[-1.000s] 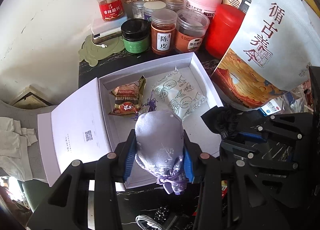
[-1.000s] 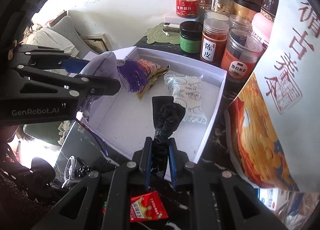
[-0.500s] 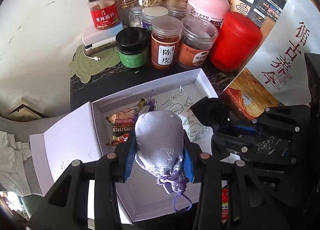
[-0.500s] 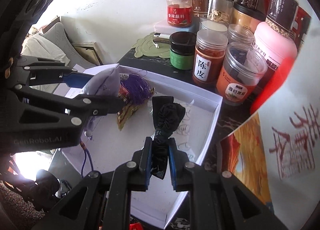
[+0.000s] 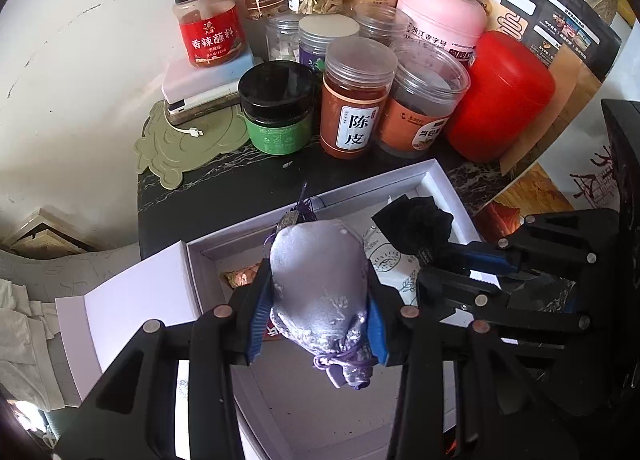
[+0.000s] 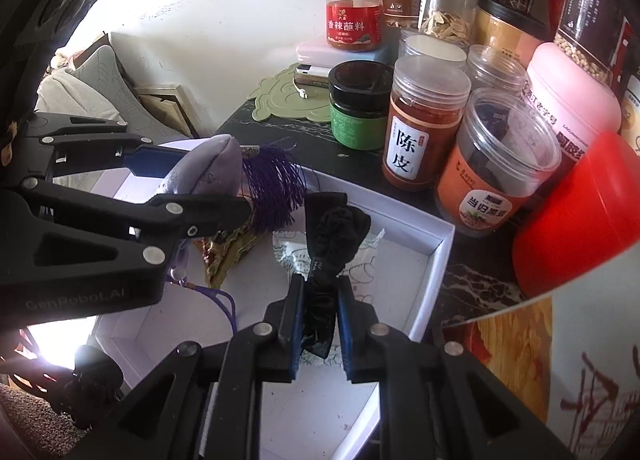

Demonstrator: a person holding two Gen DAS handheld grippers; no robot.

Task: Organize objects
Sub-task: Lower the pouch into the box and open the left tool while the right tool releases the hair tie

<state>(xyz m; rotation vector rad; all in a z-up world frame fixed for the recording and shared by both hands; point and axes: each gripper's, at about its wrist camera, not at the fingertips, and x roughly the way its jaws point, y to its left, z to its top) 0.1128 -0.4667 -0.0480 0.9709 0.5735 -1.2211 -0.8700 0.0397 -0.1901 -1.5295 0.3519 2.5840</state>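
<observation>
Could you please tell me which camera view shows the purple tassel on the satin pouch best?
The right wrist view: the purple tassel fans out fully beside the pouch. In the left wrist view only its tip peeks behind the pouch.

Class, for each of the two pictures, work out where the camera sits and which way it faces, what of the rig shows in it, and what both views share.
Left wrist: sits on the left gripper, looking steeply down over the white box toward the jars; its jaws clamp a lilac pouch.
Right wrist: sits on the right gripper, facing down into the box toward the jars; its jaws pinch a black fabric piece.
Shared: box, both grippers, 陈皮 jar.
</observation>
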